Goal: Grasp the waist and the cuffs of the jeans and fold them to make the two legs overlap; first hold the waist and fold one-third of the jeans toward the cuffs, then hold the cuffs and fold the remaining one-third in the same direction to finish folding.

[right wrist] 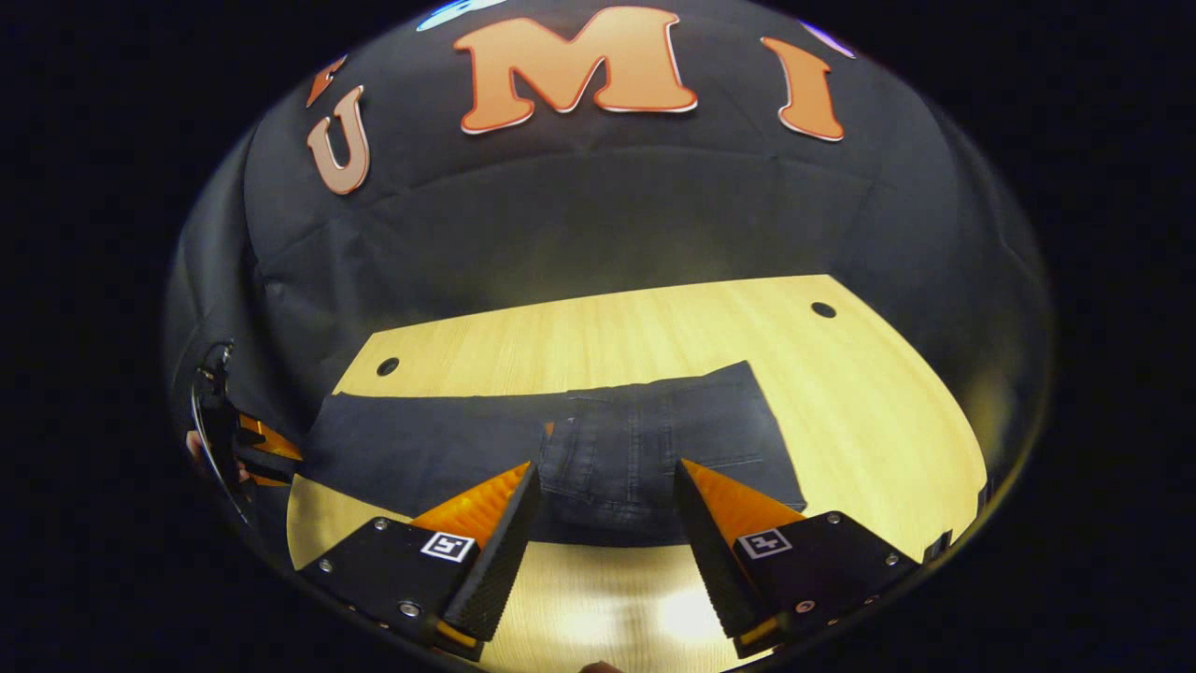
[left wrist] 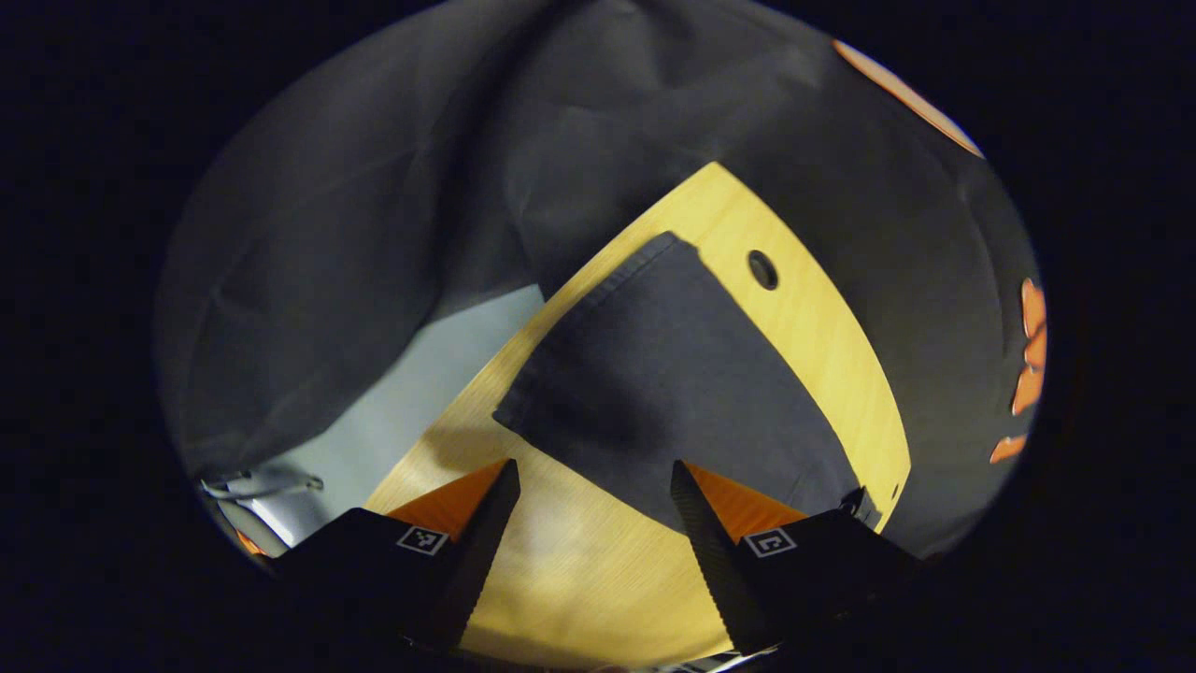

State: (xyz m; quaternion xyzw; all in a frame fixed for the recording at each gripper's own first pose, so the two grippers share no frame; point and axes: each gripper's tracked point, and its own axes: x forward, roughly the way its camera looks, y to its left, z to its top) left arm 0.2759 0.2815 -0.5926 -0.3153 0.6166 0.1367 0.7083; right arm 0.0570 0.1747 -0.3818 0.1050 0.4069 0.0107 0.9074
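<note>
Dark jeans (right wrist: 523,449) lie flat across the wooden table (right wrist: 841,393). Their right part (right wrist: 654,439), with pocket seams, lies as an upper layer over the legs, which stretch to the left. My right gripper (right wrist: 605,486) is open, just short of the near edge of that layer, and holds nothing. In the left gripper view the cuff end of the jeans (left wrist: 654,374) lies on the table (left wrist: 579,561). My left gripper (left wrist: 595,486) hangs open over the cuff end's near edge, with nothing between its fingers. The left gripper (right wrist: 252,449) also appears at the far left of the right gripper view.
The tabletop has round holes (right wrist: 388,366) (right wrist: 823,309) (left wrist: 762,269) near its far corners. Black cloth walls stand behind the table. Beyond the table's left edge is pale floor (left wrist: 420,393) with some cables (left wrist: 262,486).
</note>
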